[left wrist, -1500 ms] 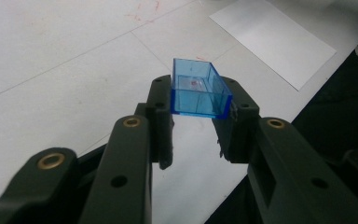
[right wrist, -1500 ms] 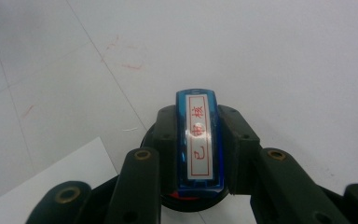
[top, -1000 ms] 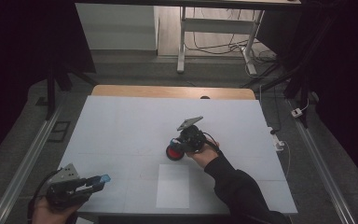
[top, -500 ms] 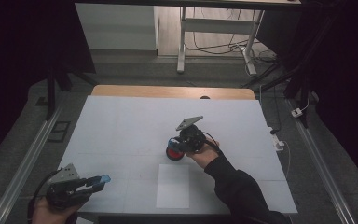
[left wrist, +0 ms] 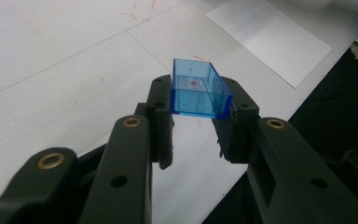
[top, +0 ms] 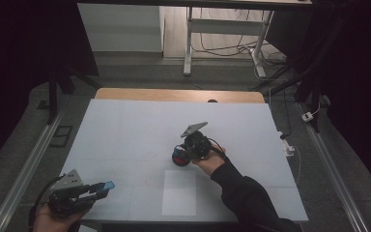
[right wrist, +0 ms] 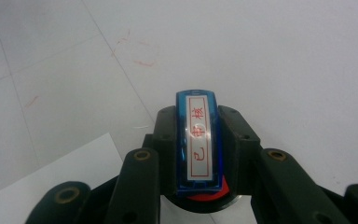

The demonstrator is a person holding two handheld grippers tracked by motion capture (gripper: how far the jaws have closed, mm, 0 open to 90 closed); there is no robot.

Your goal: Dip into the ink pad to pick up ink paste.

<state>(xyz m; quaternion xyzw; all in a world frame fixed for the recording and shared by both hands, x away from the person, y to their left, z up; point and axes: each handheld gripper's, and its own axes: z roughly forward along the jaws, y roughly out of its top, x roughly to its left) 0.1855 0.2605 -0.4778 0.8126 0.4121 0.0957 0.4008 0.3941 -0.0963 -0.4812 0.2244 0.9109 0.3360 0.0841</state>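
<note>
Nearest, at bottom-left of the high view: left hand (top: 48, 220) on left gripper (top: 107, 185), just off the near-left corner of the white table (top: 125, 130). Clamped on a clear blue cap (left wrist: 198, 88), open box shape, hollow side up, pinched at its lower walls btwn both black jaws in the left gripper view. Held above the tabletop, not touching it. Seen as a small blue spot at the gripper tip in the high view.

Next, near the front edge, approx mid-table: white paper sheet (top: 179, 192), lying flat, apart from both grippers. Same sheet at upper right in the left gripper view, lower left in the right gripper view.

Further in, just beyond the sheet's far right corner: right hand (top: 211, 159) w/ dark sleeve (top: 244, 193), on right gripper (top: 178, 158), roughly at table centre. Closed tight on a blue stamp (right wrist: 198, 140), long narrow body upright btwn the jaws, white label w/ red characters facing the camera in the right gripper view. Red base (right wrist: 205, 193) under the stamp, partly hidden by the jaws; can't tell whether touching the table. Grey three-cornered plate tilted up atop that gripper.

Faint red marks (right wrist: 137, 51) on the tabletop beyond the stamp.

Far edge: wood strip (top: 174, 94) along the table's back. Beyond, desk legs (top: 188, 43) and cables (top: 232, 48) on the floor.
</note>
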